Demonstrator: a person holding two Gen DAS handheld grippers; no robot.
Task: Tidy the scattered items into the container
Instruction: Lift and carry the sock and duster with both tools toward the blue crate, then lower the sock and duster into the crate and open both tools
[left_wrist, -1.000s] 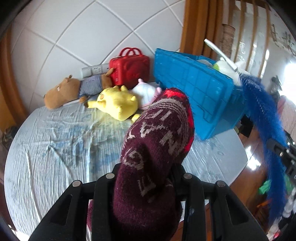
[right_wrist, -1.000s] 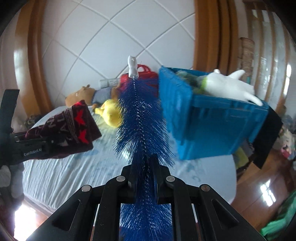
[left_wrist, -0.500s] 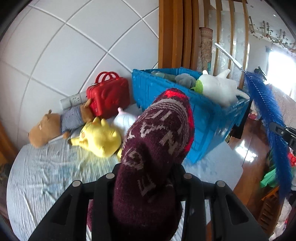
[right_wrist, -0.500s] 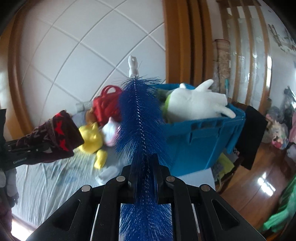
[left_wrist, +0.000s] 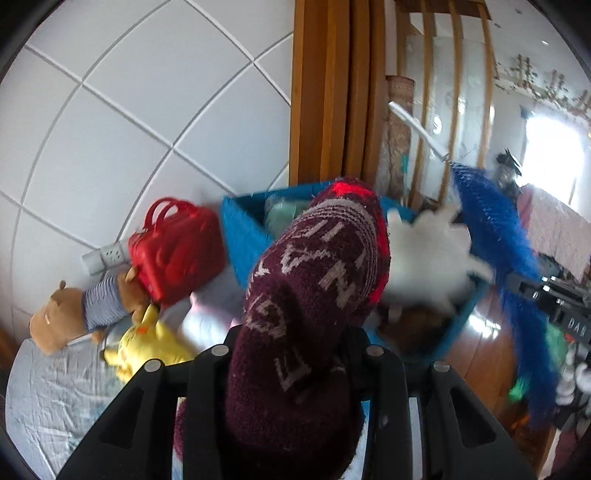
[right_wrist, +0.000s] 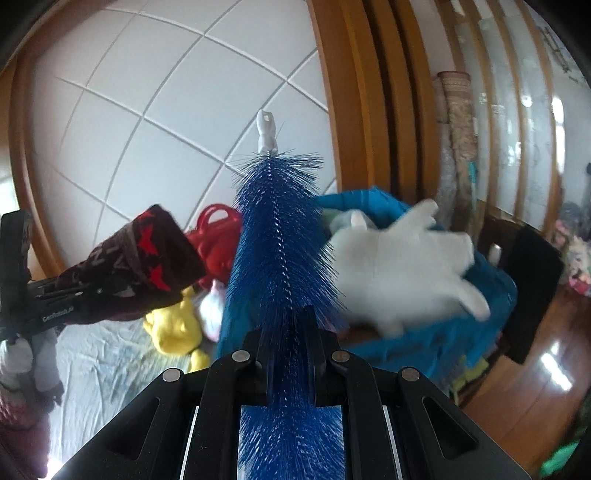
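Note:
My left gripper (left_wrist: 295, 343) is shut on a maroon knitted sock (left_wrist: 310, 280) with grey letters and red marks, held above the near rim of the blue crate (left_wrist: 243, 236). My right gripper (right_wrist: 284, 332) is shut on a blue bristle brush (right_wrist: 277, 251) with a white tip, held upright near the crate (right_wrist: 424, 343). A white plush toy (right_wrist: 402, 266) lies on top of the crate's contents. The sock also shows at the left of the right wrist view (right_wrist: 136, 258), and the brush at the right of the left wrist view (left_wrist: 491, 236).
On the pale blue tablecloth (left_wrist: 48, 391) lie a yellow plush (left_wrist: 147, 343), a brown plush in a striped shirt (left_wrist: 74, 317), a pinkish-white plush (right_wrist: 212, 306) and a red toy case (left_wrist: 173, 247). A tiled wall and wooden frame stand behind. Wooden floor lies to the right.
Both grippers have risen and moved toward the crate. Its inside and the white plush now show from above. Both views tilt upward, and the sock and brush stay held.

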